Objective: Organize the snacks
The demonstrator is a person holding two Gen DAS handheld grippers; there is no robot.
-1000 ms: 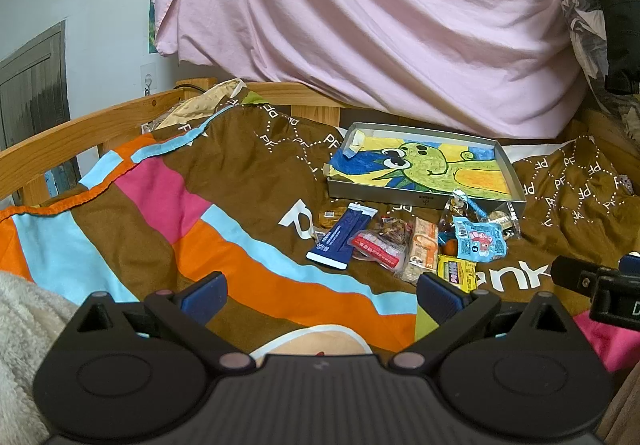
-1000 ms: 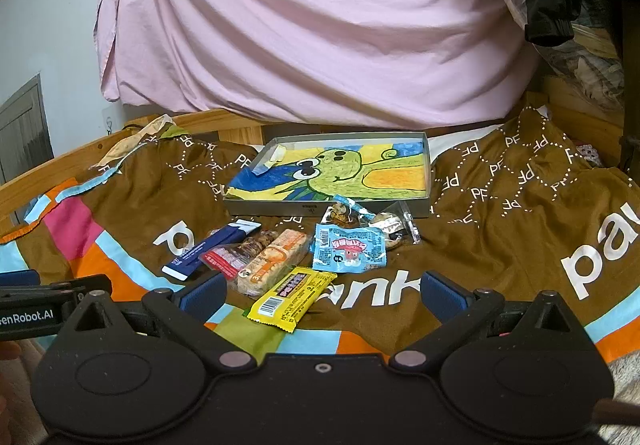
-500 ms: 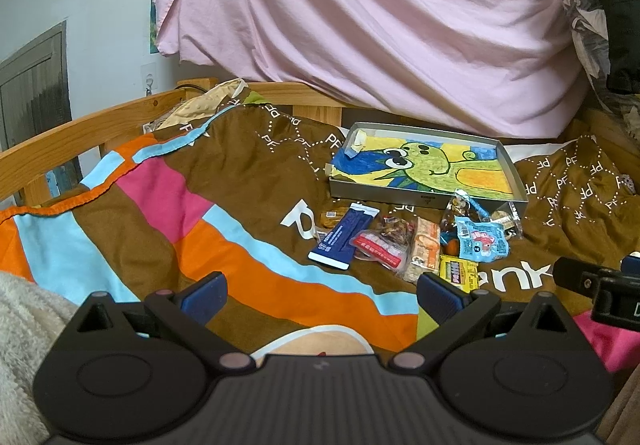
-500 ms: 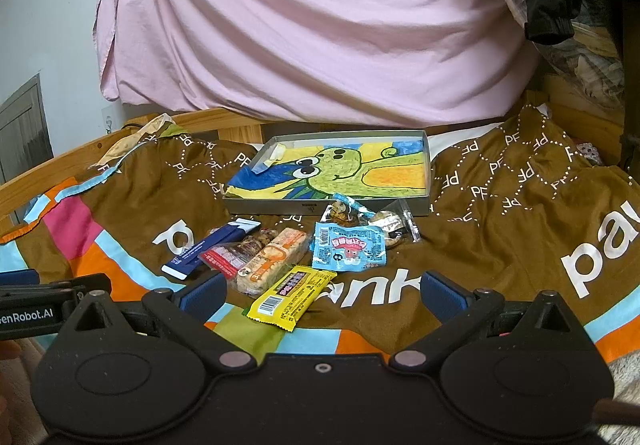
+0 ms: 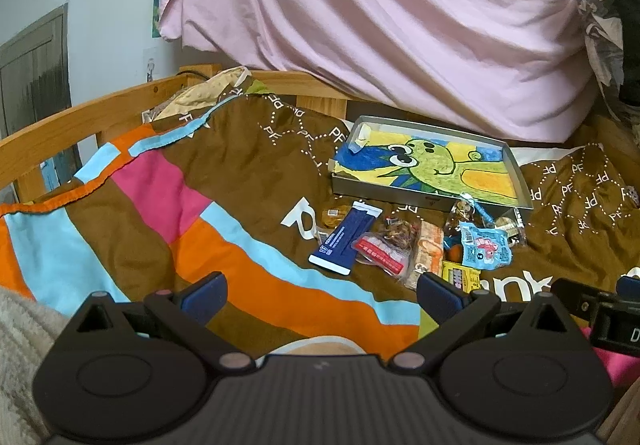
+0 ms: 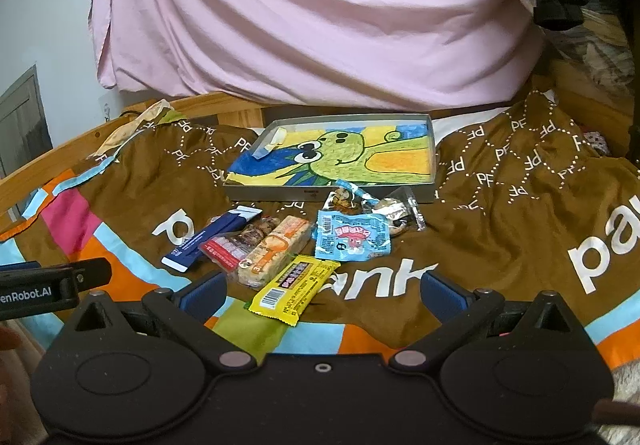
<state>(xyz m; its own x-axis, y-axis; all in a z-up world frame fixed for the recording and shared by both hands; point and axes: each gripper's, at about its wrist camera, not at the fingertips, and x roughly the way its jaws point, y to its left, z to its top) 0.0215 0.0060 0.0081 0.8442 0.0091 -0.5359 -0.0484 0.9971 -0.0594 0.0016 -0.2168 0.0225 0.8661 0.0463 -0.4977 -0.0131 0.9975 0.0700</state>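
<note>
Lying before the tray [image 6: 328,195], snacks [image 6: 280,245] crowd the blanket [image 6: 500,213].

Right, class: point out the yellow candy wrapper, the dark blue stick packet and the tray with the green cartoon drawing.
yellow candy wrapper [image 6: 294,285]: right wrist view, middle of the printed face.
dark blue stick packet [image 5: 344,239]: left wrist view, middle of the blue face.
tray with the green cartoon drawing [image 6: 320,195]: right wrist view, near grey wall.

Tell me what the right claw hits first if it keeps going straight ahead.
Probably the yellow candy bar wrapper, lying on the blanket nearest between the open right claw fingers; the light blue snack packet lies beyond. Depth is uncertain.
</note>
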